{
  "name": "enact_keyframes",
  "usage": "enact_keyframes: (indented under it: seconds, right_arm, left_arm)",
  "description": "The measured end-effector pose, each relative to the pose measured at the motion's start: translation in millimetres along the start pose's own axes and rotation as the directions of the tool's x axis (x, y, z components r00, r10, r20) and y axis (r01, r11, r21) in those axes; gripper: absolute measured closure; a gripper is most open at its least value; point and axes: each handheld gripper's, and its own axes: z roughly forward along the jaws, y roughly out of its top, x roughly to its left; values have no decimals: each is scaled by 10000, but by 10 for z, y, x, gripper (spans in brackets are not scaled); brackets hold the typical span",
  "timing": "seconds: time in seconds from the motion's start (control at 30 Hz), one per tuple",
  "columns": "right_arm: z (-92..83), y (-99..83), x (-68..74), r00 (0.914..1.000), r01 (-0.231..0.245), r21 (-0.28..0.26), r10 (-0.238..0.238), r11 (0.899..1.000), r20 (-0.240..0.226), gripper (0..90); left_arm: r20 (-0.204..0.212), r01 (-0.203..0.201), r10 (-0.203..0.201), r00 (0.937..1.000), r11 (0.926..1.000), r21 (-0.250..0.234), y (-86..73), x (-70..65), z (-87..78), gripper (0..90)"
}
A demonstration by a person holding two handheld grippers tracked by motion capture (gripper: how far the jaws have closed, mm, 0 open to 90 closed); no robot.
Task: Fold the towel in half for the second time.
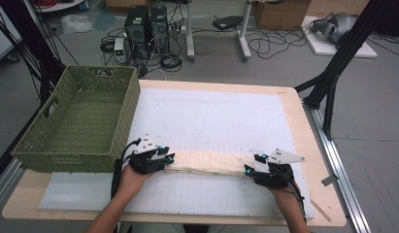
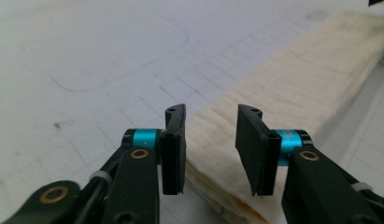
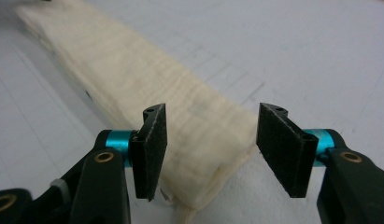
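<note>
A cream cloth [image 1: 207,162], folded into a long narrow strip, lies flat across the front of the white gridded mat [image 1: 211,116]. My left gripper [image 1: 169,159] sits at the strip's left end. In the left gripper view the jaws [image 2: 210,144] stand apart with the cloth [image 2: 292,79] end low between them, and the pads do not press on it. My right gripper [image 1: 248,170] sits at the right end. In the right gripper view its jaws [image 3: 213,149] are wide apart around the cloth [image 3: 147,79] corner, without gripping it.
A green woven basket [image 1: 66,153] stands on the table's left side, close to my left hand, with nothing visible inside it. The wooden table edge [image 1: 296,104] borders the mat. Black frame legs [image 1: 333,73], cables and computer boxes stand on the floor beyond.
</note>
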Motion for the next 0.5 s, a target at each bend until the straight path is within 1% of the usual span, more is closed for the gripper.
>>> enact_keyframes:
  seconds: [0.03,0.07,0.13,0.23,0.27,0.33,0.43,0.5]
  right_arm:
    - [-29,19,8,10000,-7,-138,7,9999,47,411]
    - [-48,34,8,9999,87,-290,-83,9995,133,398]
    - [-77,47,9,9996,58,-448,-45,9990,291,365]
    - [-93,37,-27,9986,-5,-482,31,9988,535,325]
    - [-97,31,-45,9984,-91,-474,117,9988,554,311]
    - [-103,18,-89,9981,-280,-455,304,9986,530,300]
    - [-120,19,-135,9971,-450,-481,478,9978,590,271]
    - [-133,31,-155,9963,-470,-579,510,9972,698,231]
  left_arm:
    - [-171,115,-119,9998,9997,-214,6,20,-23,555]
    - [-296,241,-254,9992,9987,-439,9,41,-47,507]
    - [-380,494,-525,9979,9957,-789,16,82,-94,468]
    - [-335,826,-868,9957,9903,-1117,27,122,-142,417]
    - [-319,913,-959,9949,9884,-1217,32,130,-153,385]
    - [-194,1073,-1110,9936,9845,-1385,43,141,-174,295]
    - [-264,928,-981,9948,9831,-1579,55,131,-207,191]
    - [-269,887,-945,9952,9820,-1665,50,136,-236,192]
